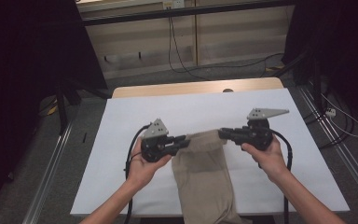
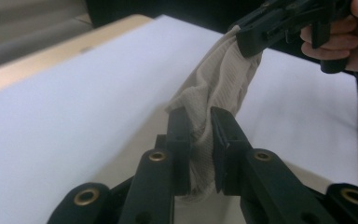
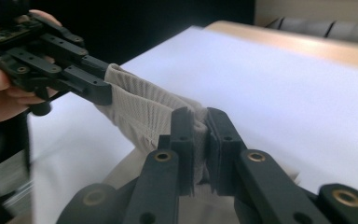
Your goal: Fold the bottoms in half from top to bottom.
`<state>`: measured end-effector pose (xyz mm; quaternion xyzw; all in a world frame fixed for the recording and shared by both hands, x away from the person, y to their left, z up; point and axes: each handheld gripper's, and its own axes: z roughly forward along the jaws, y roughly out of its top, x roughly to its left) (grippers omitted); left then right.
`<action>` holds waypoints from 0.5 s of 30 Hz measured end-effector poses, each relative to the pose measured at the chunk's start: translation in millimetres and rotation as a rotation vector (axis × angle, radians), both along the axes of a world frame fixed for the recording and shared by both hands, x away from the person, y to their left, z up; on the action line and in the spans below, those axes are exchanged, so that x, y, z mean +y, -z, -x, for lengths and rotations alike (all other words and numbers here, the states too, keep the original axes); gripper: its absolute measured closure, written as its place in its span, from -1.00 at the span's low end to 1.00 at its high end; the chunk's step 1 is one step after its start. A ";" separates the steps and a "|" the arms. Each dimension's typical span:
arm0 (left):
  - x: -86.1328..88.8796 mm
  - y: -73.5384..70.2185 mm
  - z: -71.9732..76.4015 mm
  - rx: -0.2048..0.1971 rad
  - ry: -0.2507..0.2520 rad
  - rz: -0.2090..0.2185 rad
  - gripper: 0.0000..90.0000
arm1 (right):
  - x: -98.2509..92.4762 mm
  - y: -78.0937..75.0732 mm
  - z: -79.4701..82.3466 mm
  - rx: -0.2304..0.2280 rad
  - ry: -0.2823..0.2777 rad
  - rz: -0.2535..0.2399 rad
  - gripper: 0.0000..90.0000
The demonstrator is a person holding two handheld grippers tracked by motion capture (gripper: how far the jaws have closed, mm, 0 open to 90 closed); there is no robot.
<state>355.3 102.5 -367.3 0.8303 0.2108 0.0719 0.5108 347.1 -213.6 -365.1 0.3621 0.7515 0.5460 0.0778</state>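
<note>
A beige ribbed knit garment (image 1: pixel 204 172) lay on the white tabletop (image 1: pixel 121 140), trailing over its near edge. The left hand-held gripper (image 1: pixel 182 141) pinched the garment's top left corner, and the right hand-held gripper (image 1: pixel 223 134) pinched its top right corner, both lifted.
</note>
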 end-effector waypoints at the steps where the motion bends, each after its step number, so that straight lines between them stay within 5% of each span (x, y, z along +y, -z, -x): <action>1: -1.0 5.7 5.0 0.016 0.014 -0.020 0.75 | -0.9 6.6 6.2 0.008 -0.013 0.001 0.83; 7: -2.1 29.7 34.0 0.060 0.075 -0.075 0.74 | 0.6 38.9 37.9 0.084 -0.062 0.062 0.82; 15: -1.6 54.6 70.8 0.110 0.146 -0.162 0.73 | 9.5 51.7 77.7 0.100 -0.142 0.168 0.80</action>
